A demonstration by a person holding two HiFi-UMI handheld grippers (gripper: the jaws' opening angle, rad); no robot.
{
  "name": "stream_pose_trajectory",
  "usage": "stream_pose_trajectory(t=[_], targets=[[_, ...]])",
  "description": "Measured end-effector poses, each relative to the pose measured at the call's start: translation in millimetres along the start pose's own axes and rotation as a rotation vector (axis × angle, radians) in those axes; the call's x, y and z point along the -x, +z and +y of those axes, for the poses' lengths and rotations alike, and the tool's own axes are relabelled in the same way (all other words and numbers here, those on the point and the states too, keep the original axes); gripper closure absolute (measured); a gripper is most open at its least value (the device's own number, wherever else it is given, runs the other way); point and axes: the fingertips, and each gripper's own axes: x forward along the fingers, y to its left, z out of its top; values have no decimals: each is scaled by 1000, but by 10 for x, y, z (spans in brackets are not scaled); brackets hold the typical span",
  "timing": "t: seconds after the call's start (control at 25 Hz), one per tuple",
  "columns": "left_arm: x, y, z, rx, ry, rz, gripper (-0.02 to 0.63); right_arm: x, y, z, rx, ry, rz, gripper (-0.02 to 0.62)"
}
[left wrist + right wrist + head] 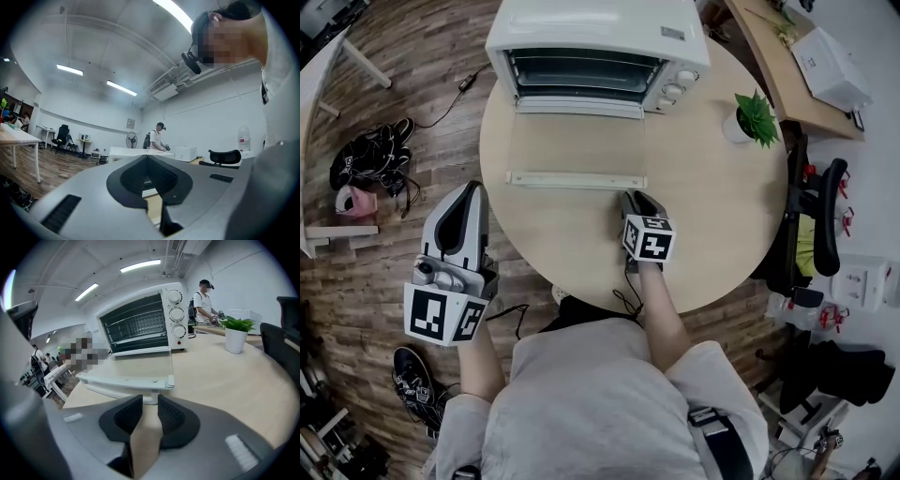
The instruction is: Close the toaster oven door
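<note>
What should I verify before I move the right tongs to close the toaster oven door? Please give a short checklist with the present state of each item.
1. Toaster oven door lies fully open and flat, ready to be lifted: ok.
2. Door handle is bare, nothing on it: ok.
3. Right tongs are open with nothing between them: ok.
4. Right tongs are around the handle: not ok; they sit just in front of it, near its right end.
5. Left tongs are out of the door's path: ok; they are off to the left, away from the door.
6. Potted plant stands away from the door: ok.
</note>
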Motion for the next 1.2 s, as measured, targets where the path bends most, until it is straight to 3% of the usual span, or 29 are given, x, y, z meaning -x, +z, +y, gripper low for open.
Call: stream_pose_trajectory(t=[0.56, 1.2], targets=[[-15, -52, 93, -3, 22, 26, 600, -224, 86, -88, -35, -50, -28, 499], [82, 32, -21, -5, -1, -6, 600, 85, 470, -14, -3, -87, -75, 514]])
